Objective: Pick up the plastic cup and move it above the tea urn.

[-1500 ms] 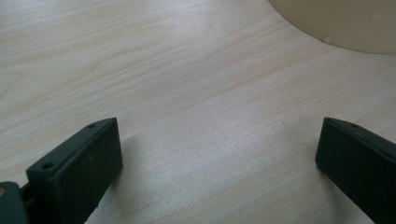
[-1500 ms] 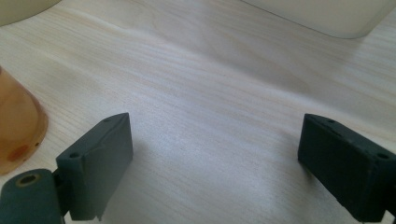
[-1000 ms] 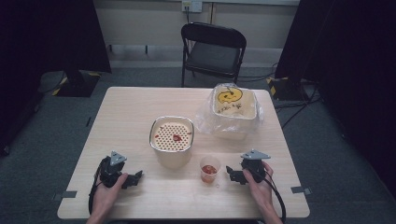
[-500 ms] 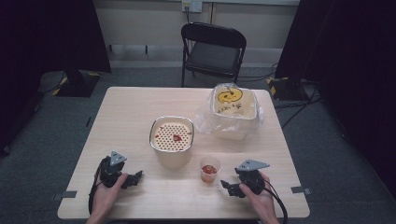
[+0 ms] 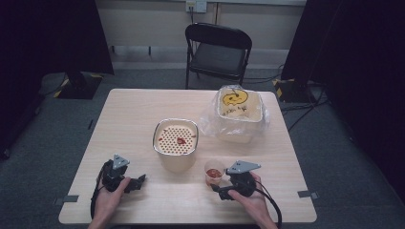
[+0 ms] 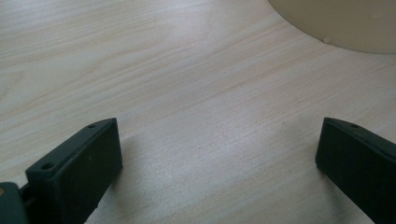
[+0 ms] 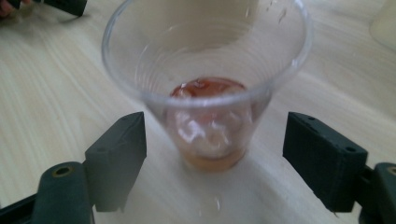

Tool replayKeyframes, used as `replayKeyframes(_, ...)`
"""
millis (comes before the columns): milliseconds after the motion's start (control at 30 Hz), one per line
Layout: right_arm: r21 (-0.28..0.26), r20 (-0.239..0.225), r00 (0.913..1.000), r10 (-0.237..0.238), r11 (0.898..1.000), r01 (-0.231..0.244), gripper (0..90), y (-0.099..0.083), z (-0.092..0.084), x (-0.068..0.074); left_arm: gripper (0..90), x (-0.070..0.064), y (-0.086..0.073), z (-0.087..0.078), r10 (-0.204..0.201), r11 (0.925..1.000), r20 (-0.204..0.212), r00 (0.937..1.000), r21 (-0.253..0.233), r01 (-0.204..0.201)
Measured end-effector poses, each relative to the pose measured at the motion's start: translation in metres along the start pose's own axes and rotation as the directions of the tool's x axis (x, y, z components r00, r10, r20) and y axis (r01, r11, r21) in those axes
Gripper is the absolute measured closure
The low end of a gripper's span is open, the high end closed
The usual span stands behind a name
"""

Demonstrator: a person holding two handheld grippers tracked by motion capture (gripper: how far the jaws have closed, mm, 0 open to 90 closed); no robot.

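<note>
Clear plastic cup (image 7: 205, 93) stands upright on the table (image 5: 143, 114), near its front edge and right of centre, just in front and to the right of the strainer tub (image 5: 175, 143); a little red liquid sits in the bottom. Right gripper (image 7: 210, 154) is low on the table, aimed at the cup: the cup base sits between the two jaws with a gap on each side, pads not touching it. Jaws released; they have just been closing somewhat, then held about level, cup between them but not gripped. In the high view the right gripper (image 5: 220, 190) lies just in front of the cup (image 5: 214, 172), held by the right hand (image 5: 250, 202). Left gripper (image 6: 210, 158) rests near the front left, jaws spread wide over bare wood, nothing between them; tub wall just ahead. Bagged container (image 5: 239, 112) with a yellow smiley stands behind and to the right of the tub, well apart from the cup. Folding chair (image 5: 217, 52) beyond the far edge.
</note>
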State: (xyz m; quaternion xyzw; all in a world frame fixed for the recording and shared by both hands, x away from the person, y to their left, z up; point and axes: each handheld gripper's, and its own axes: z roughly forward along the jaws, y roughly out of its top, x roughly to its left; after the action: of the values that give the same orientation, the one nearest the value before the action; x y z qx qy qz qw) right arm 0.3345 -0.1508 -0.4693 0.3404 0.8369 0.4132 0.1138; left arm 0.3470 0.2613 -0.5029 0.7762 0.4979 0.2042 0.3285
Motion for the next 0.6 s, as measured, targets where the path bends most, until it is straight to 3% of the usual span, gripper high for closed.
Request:
replayKeyframes(300,-0.037,-0.024,0.9995,-0.018,0.999,0.018,25.2,0.009,0.018,0.000,0.0,0.000,0.000,0.000,0.002,1.0000,0.000,1.0000,0.001,-0.002)
replayKeyframes(600,-0.043,-0.022,0.9994,-0.027,0.999,0.026,40.4,0.011,0.026,-0.001,0.0,0.000,0.000,0.000,0.004,1.0000,-0.001,1.0000,0.003,-0.004)
